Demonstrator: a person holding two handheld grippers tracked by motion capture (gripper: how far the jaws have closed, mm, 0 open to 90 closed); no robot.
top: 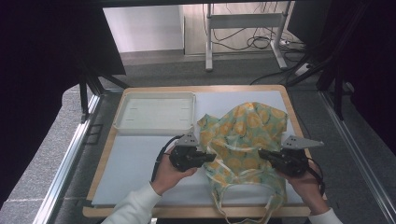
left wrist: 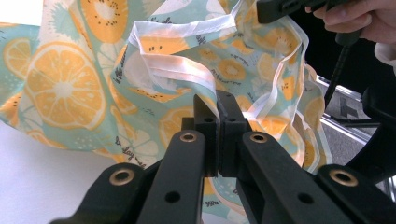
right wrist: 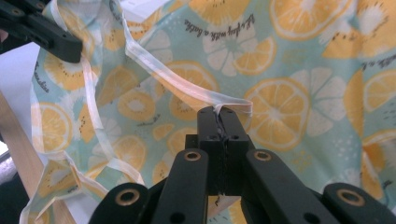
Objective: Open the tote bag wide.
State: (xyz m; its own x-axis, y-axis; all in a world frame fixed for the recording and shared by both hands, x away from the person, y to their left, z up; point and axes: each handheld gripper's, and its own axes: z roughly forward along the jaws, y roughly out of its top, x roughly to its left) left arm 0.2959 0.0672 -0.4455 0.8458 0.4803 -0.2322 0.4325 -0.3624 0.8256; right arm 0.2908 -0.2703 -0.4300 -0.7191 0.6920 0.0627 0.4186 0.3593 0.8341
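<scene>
Grey carpet is surrounding a wooden-edged table (top: 108, 154) with a pale mat on top, and a white tray (top: 154, 113) is sitting at its far left. Just right of the tray, I am looking down at a fabric bag (top: 247, 135) printed with orange slices on mint green, lying crumpled across the middle and right of the table, its pale straps trailing toward the near edge. I am holding the left gripper (top: 210, 157) at the bag's left side, and in the left gripper view its jaws are standing fully closed, pinching the pale hem (left wrist: 187, 77) of the bag's opening. I am holding the right gripper (top: 261, 153) at the bag's right side, and in the right gripper view its jaws are likewise clamping shut on the white-trimmed edge (right wrist: 187, 91) of the fabric. Both grippers are facing each other across the bag, with the cloth bunching up between them.
</scene>
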